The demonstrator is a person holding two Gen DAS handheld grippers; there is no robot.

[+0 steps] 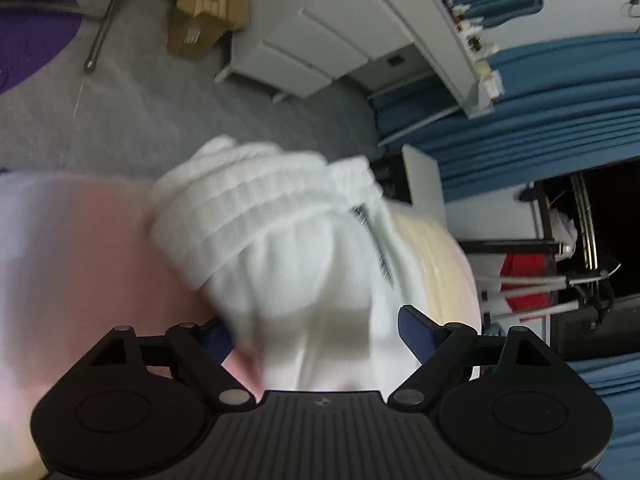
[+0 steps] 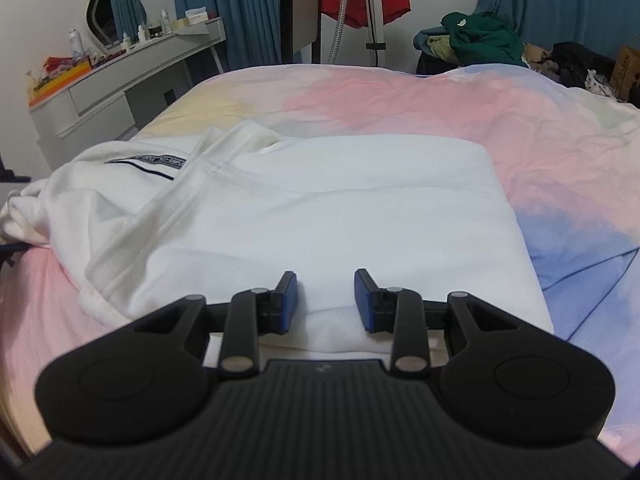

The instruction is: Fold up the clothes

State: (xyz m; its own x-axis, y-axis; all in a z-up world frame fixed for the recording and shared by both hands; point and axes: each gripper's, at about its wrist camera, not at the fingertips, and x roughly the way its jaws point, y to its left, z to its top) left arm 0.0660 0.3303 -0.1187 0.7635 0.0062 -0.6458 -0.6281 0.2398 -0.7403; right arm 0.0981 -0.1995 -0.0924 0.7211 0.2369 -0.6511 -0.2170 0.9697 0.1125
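Garment position: white garment [image 2: 304, 216] lies on the bed [image 2: 500, 128], folded body ahead of the right gripper [image 2: 326, 300].
Nearer hand: bunched ribbed end [image 1: 256, 204] lies between the left gripper [image 1: 316, 336] fingers.
Left gripper: spread wide, pads clear.
Right gripper: narrow, fabric edge between, grip uncertain.
Look: soft, dark-striped, left side unfolded.

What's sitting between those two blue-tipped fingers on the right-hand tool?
In the right wrist view, the near edge of the folded white garment lies between the right gripper's fingers. The jaws stand apart, and I cannot tell whether the pads press on the cloth.
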